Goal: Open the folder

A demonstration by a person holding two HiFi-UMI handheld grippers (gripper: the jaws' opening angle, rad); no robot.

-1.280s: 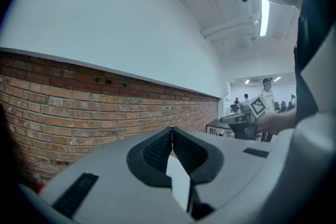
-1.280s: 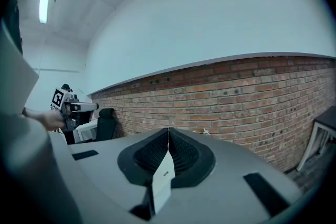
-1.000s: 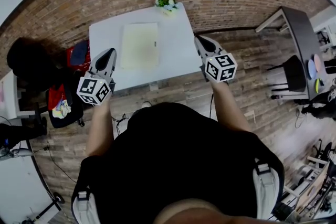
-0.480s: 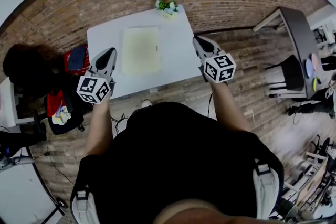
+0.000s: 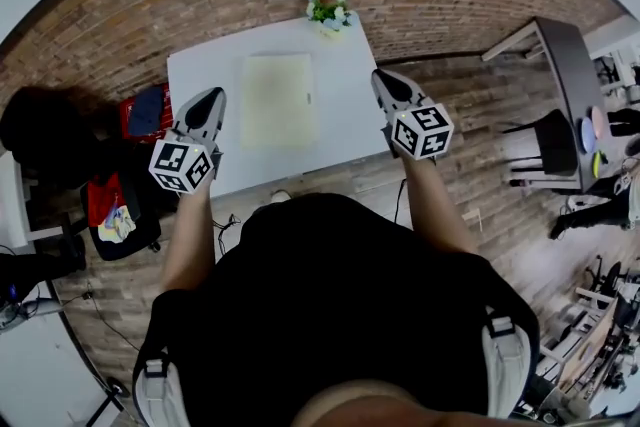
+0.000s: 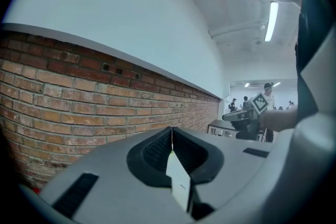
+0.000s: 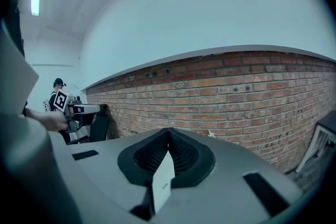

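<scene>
A pale yellow folder (image 5: 280,100) lies flat and closed in the middle of a white table (image 5: 350,130) in the head view. My left gripper (image 5: 211,96) hovers over the table's left side, apart from the folder, jaws shut and empty. My right gripper (image 5: 383,77) hangs by the table's right edge, also shut with nothing held. In the left gripper view the left gripper (image 6: 171,128) has its jaws meeting in a line before a brick wall. The right gripper view shows the right gripper (image 7: 168,130) closed the same way. The folder is hidden in both gripper views.
A small potted plant (image 5: 330,12) stands at the table's far edge. Bags and red and blue items (image 5: 140,115) lie on the wooden floor left of the table. A dark desk (image 5: 565,50) and a chair (image 5: 560,140) stand at the right.
Both grippers have edged forward toward the table, the left one shifting a little right. The folder and table sit slightly lower and further right in the head view. Jaws stay shut.
</scene>
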